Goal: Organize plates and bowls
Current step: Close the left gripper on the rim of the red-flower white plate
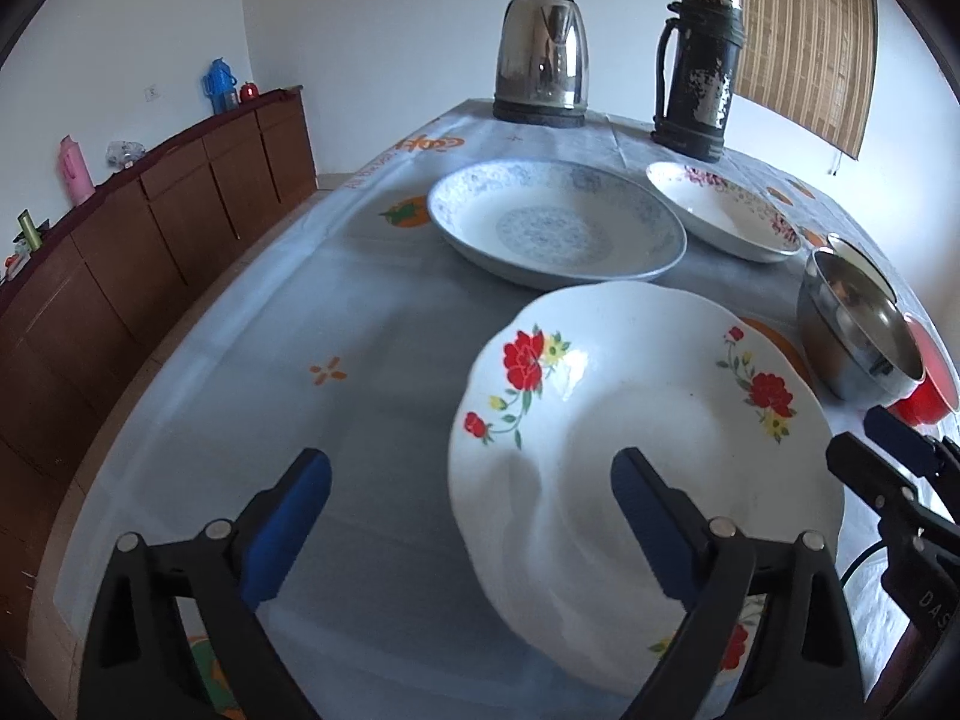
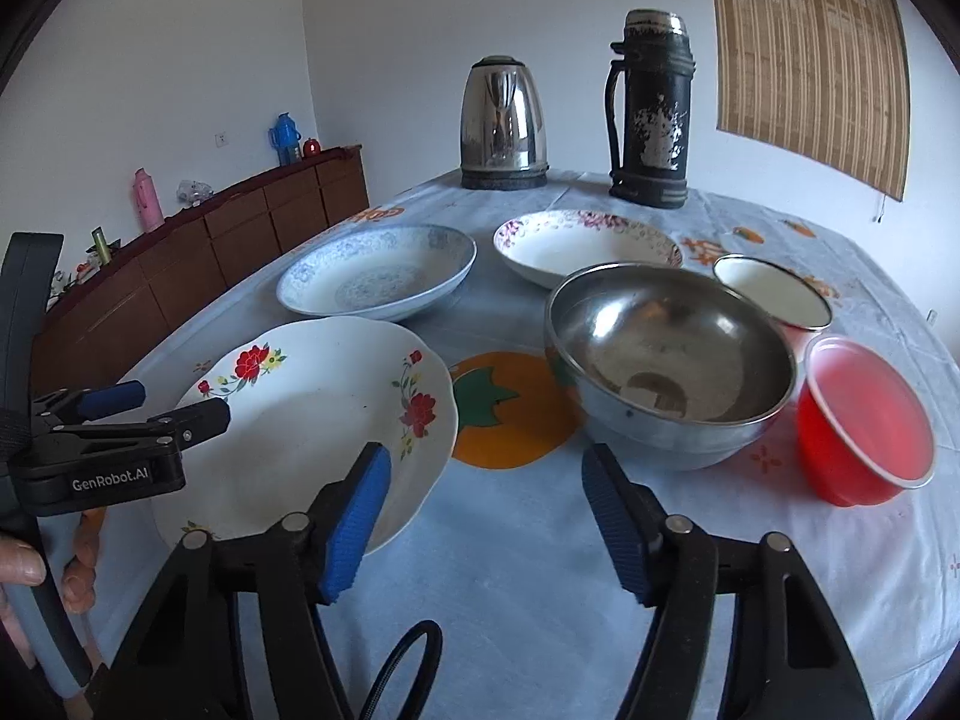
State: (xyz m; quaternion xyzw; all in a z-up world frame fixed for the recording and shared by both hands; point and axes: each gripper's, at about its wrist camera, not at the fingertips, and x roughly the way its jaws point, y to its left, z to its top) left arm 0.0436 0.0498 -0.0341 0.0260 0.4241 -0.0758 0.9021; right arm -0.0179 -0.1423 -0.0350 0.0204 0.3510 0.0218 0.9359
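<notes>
A white plate with red flowers (image 1: 648,396) (image 2: 312,414) lies nearest on the table. My left gripper (image 1: 474,510) is open, its right finger over the plate and the plate's left rim between the fingers. My right gripper (image 2: 486,510) is open over bare cloth, between that plate and a steel bowl (image 2: 666,354). Its left finger overlaps the plate's right rim. Behind lie a blue-patterned plate (image 2: 378,276) and a purple-flowered plate (image 2: 576,246). A red plastic bowl (image 2: 864,426) and a small white enamel bowl (image 2: 774,291) sit to the right.
A steel kettle (image 2: 504,126) and a worn black thermos (image 2: 651,114) stand at the table's far end. A brown sideboard (image 2: 198,264) runs along the left wall. A person's hand (image 2: 24,570) holds the left gripper's handle at the left.
</notes>
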